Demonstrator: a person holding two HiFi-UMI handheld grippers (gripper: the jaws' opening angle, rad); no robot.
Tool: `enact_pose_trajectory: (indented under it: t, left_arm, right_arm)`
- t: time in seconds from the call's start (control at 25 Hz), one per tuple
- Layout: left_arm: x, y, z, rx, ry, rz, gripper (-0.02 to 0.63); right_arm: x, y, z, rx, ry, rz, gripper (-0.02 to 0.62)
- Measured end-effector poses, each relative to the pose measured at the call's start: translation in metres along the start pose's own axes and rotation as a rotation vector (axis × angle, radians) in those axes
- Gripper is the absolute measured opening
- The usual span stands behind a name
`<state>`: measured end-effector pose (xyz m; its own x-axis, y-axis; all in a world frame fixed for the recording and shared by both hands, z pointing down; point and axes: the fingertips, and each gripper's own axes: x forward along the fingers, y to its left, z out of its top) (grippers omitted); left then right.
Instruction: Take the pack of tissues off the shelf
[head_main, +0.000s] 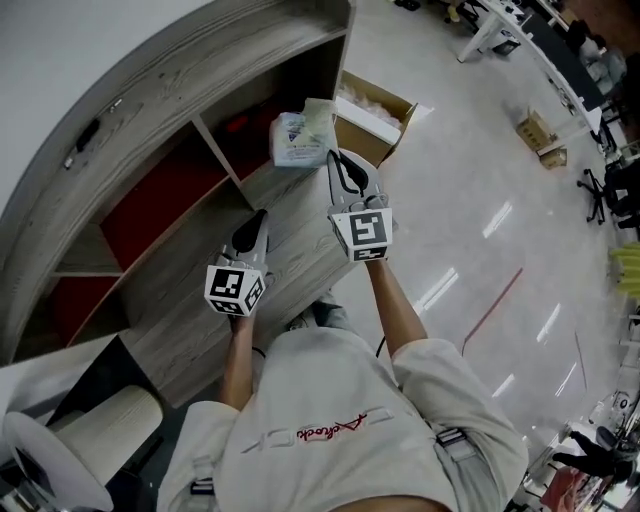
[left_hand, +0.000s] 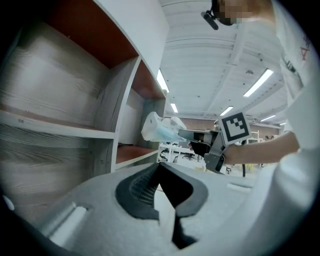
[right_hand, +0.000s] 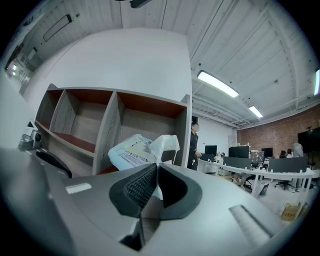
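The tissue pack, a pale blue and white plastic-wrapped packet, hangs just in front of the end compartment of the grey wooden shelf. My right gripper is shut on the loose wrapper at its near end. In the right gripper view the pack sticks out past the closed fingertips. My left gripper is lower and to the left, in front of the shelf's face, shut with nothing in it. From the left gripper view the pack shows held out in the air by the right gripper.
An open cardboard box with white filling stands on the floor just past the shelf's end. The shelf compartments have red-brown boards. A white chair is at the lower left. Desks and small boxes stand far across the glossy floor.
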<state>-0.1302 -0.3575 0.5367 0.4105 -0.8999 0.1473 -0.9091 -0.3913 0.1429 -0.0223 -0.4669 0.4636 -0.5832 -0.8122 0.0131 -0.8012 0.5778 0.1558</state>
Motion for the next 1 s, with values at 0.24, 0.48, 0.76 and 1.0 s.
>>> enact_pose_trajectory:
  t: [0.24,0.48,0.76,1.0]
  left_arm:
    - [-0.019,-0.02,0.018,0.039,-0.036,-0.042,-0.002]
    - [-0.043,-0.035,0.024,0.066,-0.059,-0.082,-0.002]
    - [-0.061,-0.059,0.035,0.094,-0.086,-0.126,-0.002]
    - [-0.074,-0.078,0.033,0.115,-0.078,-0.152,-0.002]
  right_arm:
    - [-0.045,0.008,0.019,-0.007,-0.025,-0.048,0.012]
    - [-0.092,0.026,0.019,-0.005,-0.028,-0.095,0.011]
    - [-0.147,0.03,0.017,0.003,-0.017,-0.158,0.011]
    - [-0.196,0.031,0.014,0.004,-0.006,-0.201,0.011]
